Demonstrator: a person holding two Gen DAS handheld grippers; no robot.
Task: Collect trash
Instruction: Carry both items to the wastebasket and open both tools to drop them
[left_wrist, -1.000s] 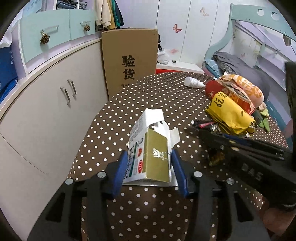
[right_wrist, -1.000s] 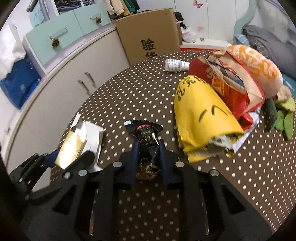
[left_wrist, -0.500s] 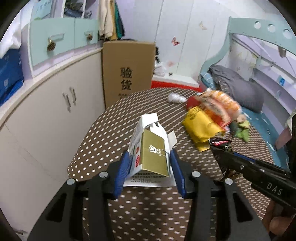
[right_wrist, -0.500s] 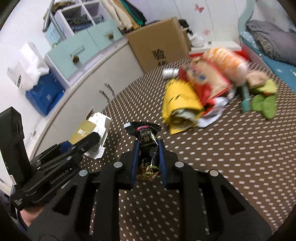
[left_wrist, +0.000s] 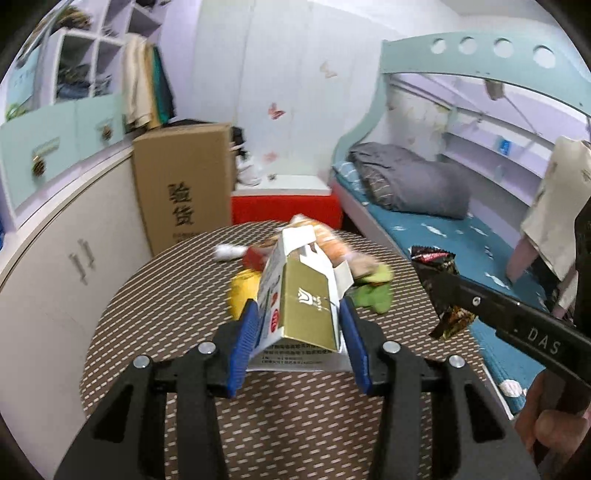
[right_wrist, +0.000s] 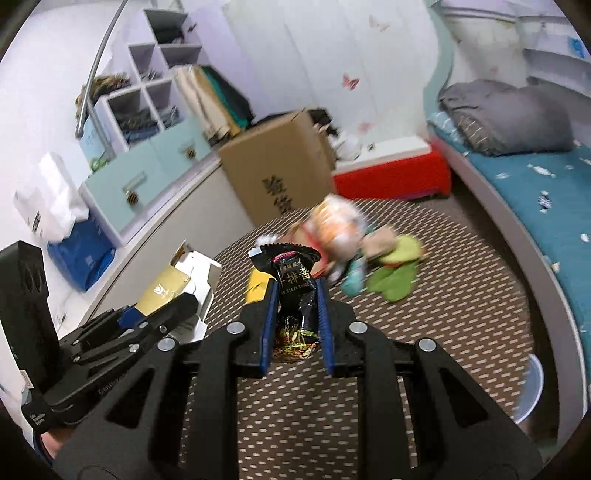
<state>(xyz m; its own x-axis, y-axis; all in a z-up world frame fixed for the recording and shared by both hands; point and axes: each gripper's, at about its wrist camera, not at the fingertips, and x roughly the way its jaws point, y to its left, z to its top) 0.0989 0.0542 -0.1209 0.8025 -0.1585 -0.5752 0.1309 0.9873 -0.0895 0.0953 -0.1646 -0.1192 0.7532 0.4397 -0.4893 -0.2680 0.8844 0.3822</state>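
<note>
The left gripper (left_wrist: 301, 332) is clamping a torn-open carton (left_wrist: 299, 295), gold on its facing panel and white with red print on its left side. Its blue pads are pressing on both flanks of the box, jaws standing roughly half apart, and the carton is sitting right between them, its open flap pointing away toward the far side of the table. A white printed sheet (left_wrist: 295, 360) is lying under the box, caught with it in the grip.

Over on the right, the right gripper (right_wrist: 297, 314) is pinching a black snack wrapper (right_wrist: 295, 291), jaws drawn in narrow on the crinkled foil. The wrapper is standing upright between the pads, its flared top poking out beyond the fingertips and its torn lower end hanging just behind them. From the left wrist view that same wrapper (left_wrist: 437, 273) is showing at the right, held out over the table's right edge.

Both pieces of trash are being carried clear above the brown dotted tablecloth (left_wrist: 155, 295), neither touching it. Beyond them, at the far middle of the table, a blurred heap of wrappers (right_wrist: 340, 229) is lying: a yellow bag (left_wrist: 242, 291), orange and red packets, something green (right_wrist: 397, 273) at its right. A cardboard box (left_wrist: 184, 184) is standing against the cabinets at far left, a red-sided platform (right_wrist: 391, 175) beside it, and a bed with a grey quilt (left_wrist: 406, 181) is running along the right. A hand (left_wrist: 550, 424) is gripping the right tool's handle at lower right.
</note>
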